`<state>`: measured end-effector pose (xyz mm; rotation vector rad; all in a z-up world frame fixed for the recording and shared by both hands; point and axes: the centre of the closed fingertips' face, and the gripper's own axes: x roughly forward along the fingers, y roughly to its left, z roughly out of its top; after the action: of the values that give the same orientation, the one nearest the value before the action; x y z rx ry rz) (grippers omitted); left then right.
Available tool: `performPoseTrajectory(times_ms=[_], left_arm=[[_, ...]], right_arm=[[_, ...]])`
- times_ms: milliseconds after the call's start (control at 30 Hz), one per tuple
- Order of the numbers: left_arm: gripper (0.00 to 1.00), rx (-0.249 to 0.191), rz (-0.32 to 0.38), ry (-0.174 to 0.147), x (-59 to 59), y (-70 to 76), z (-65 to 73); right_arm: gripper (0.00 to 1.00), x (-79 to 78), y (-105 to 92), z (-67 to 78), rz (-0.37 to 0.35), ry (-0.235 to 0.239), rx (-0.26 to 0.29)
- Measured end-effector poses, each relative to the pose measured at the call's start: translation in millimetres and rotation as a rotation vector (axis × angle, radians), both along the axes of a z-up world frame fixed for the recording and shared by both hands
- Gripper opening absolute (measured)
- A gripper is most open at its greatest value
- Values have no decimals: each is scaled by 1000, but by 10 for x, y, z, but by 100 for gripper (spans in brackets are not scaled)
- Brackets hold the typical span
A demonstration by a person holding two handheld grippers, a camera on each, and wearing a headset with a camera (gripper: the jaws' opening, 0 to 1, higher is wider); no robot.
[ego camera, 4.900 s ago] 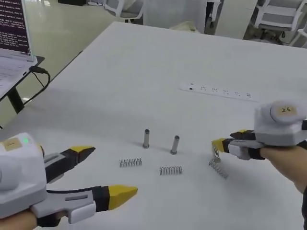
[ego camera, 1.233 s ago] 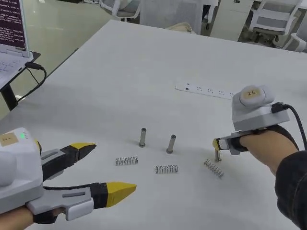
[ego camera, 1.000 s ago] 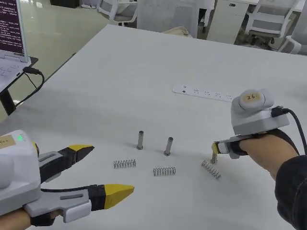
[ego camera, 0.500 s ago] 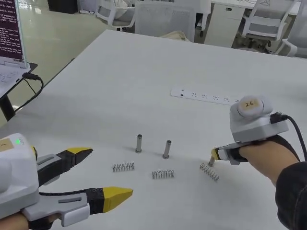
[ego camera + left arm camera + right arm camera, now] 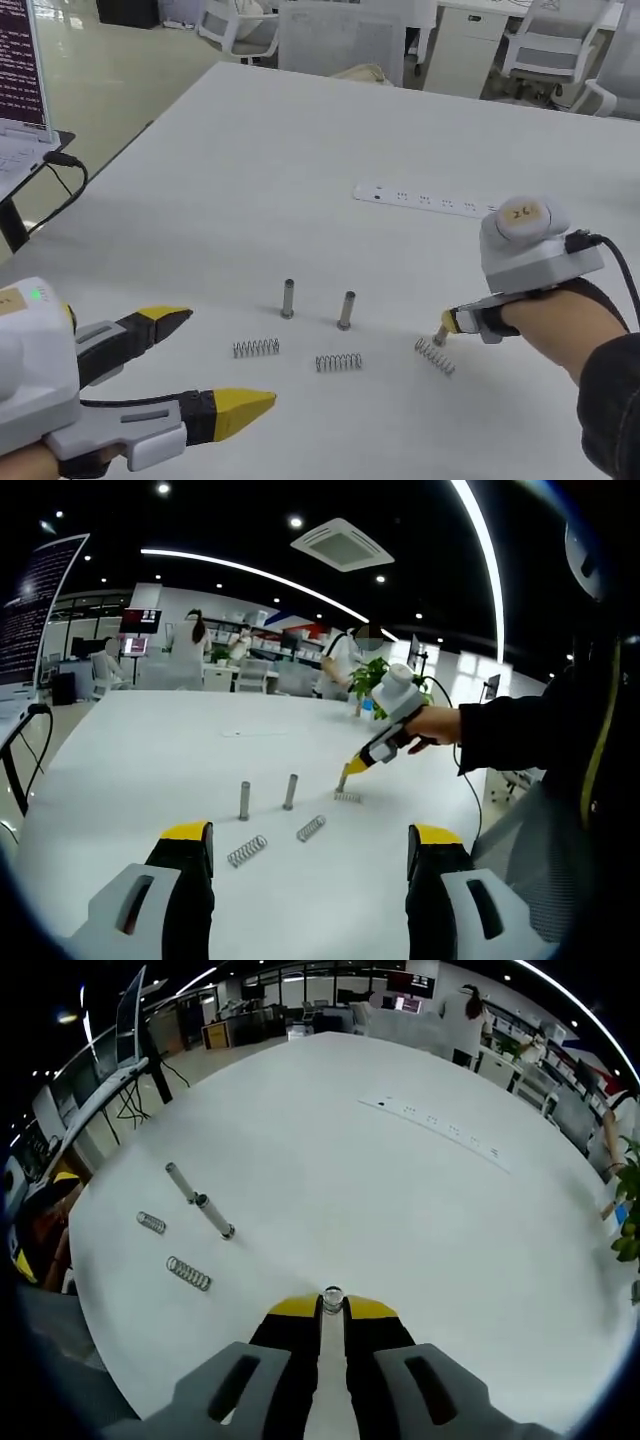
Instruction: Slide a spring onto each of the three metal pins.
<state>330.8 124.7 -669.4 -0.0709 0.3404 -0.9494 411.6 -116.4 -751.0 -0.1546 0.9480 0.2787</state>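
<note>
Left gripper (image 5: 222,358) nearest, low at the left of the head view, yellow-tipped jaws spread wide apart, nothing between them. Just beyond, on the white table (image 5: 300,150), three springs lying flat in a loose row: left spring (image 5: 256,347), middle spring (image 5: 338,362), right spring (image 5: 434,357), each apart from the others. None on a pin.

Behind the first two springs, left pin (image 5: 288,298) and right pin (image 5: 346,310), both upright, near each other, bare.

Over to the right, right gripper (image 5: 447,322) pointing down and inward, jaws closed tight on the clamped pin (image 5: 440,336). Pin tilted, lower end down by the near end of the right spring; touching the spring or not, cannot tell. From the right gripper view, round top of the clamped pin (image 5: 331,1298) pinched between the two yellow tips, with the two standing pins and two springs off to the left. From the left gripper view, right gripper (image 5: 355,765) angled down over the right spring (image 5: 347,796).

Farther back, white power strip (image 5: 425,200) flat on the table. Off the table's left edge, open laptop (image 5: 15,100) with a cable. Farthest, office chairs (image 5: 545,45).
</note>
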Motion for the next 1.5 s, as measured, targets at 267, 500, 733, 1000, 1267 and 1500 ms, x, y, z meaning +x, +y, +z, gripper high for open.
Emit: performPoseTrajectory(times_ms=[267, 500, 733, 1000, 1267, 1500], left_arm=[[76, 0, -1, -1, 0, 1, 0], [76, -1, -2, 1, 2, 3, -3], [76, -2, -3, 1, 1, 3, -6], [76, 1, -6, 3, -7, -1, -11], [76, 5, -9, 4, -14, -3, -17], [76, 8, -10, 2, -19, -7, -16]], right_arm=[[6, -42, -7, 13, -2, 12, -7], [6, -16, -5, 18, 16, -4, -21], [7, 22, 3, 41, 24, -20, -16], [10, 17, 13, 48, 41, -29, -23], [12, -55, -7, 99, 51, -52, -25], [14, -147, -16, 97, 69, -72, 1]])
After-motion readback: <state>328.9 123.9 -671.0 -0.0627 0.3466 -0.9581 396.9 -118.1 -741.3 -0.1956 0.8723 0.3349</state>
